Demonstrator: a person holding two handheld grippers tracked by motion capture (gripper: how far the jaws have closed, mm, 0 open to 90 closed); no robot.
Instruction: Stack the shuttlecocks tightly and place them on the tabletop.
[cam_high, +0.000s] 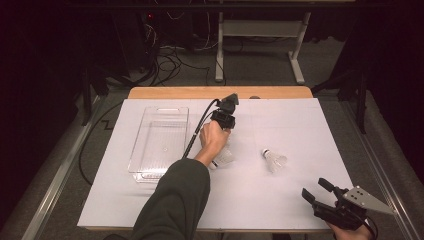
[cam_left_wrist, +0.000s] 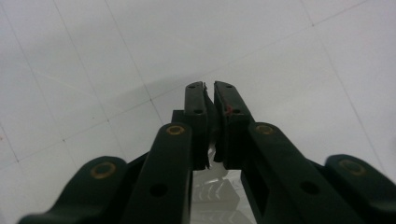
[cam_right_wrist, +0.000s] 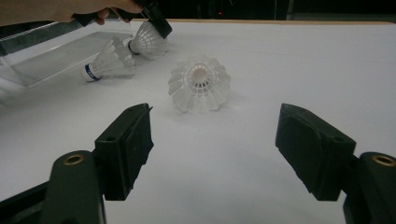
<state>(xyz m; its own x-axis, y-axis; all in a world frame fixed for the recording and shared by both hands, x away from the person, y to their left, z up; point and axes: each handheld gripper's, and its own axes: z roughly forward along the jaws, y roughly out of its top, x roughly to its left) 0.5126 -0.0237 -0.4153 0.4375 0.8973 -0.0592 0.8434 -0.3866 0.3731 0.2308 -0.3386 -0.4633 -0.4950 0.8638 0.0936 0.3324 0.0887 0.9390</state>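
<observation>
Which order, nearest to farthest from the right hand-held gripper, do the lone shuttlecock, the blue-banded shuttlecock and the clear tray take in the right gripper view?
Measured from the right hand-held gripper:
1. Lone shuttlecock: straight ahead, just beyond the open jaws, its skirt facing the camera.
2. Blue-banded shuttlecock: farther back, to the left, lying on its side.
3. Clear tray: farthest, at the far left edge.

The left forearm, in a dark green sleeve (cam_high: 175, 200), reaches from 6 o'clock toward the centre of the high view, hand (cam_high: 214, 137) wrapped round the left gripper (cam_left_wrist: 209, 88), which points down with its jaws nearly together, a narrow slit between the tips. The right gripper (cam_right_wrist: 212, 140) sits at 5 o'clock, low and near-level, jaws spread wide, aimed toward 11 o'clock.
</observation>
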